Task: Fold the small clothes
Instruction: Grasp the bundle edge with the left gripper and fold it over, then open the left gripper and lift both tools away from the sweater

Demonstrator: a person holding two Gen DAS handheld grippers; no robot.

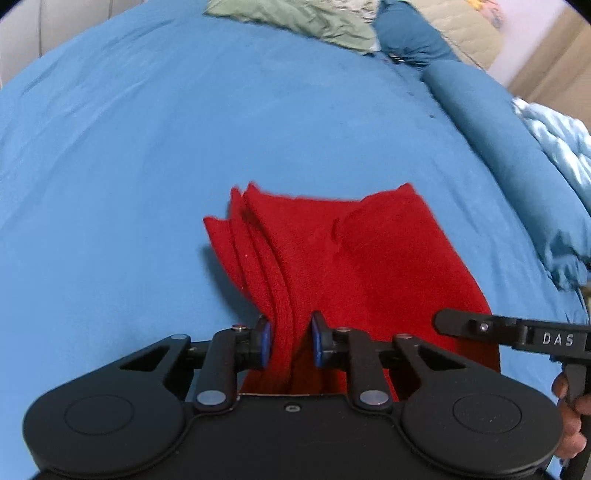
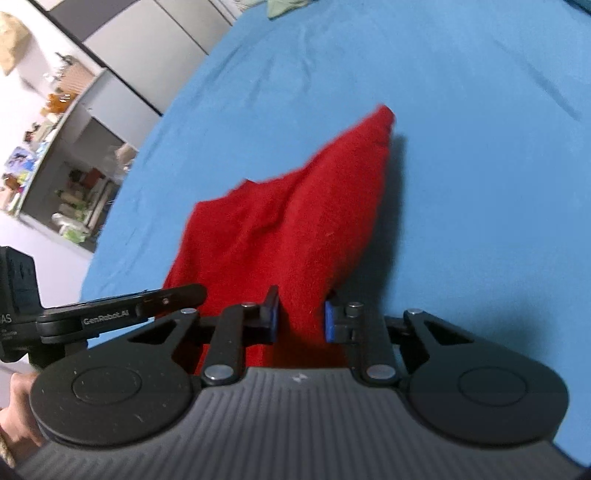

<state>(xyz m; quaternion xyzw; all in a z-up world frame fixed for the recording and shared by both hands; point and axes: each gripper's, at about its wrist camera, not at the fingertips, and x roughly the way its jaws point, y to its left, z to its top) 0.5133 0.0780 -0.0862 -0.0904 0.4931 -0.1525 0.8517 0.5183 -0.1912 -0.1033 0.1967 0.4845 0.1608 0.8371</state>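
Left gripper [image 1: 290,341] pinching stacked edges of red cloth [image 1: 343,258], blue pads nearly together. Right gripper [image 2: 301,319] likewise clamped on cloth at lower centre. Cloth lifted over blue bedsheet [image 1: 147,147]; green pillow [image 1: 295,18] at top.

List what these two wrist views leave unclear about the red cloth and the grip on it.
- Left wrist view: the red cloth's near edge is hidden behind the left gripper.
- Right wrist view: the cloth's far tip is motion-blurred, and the right gripper covers its near end.
- Either view: the garment's type cannot be told.
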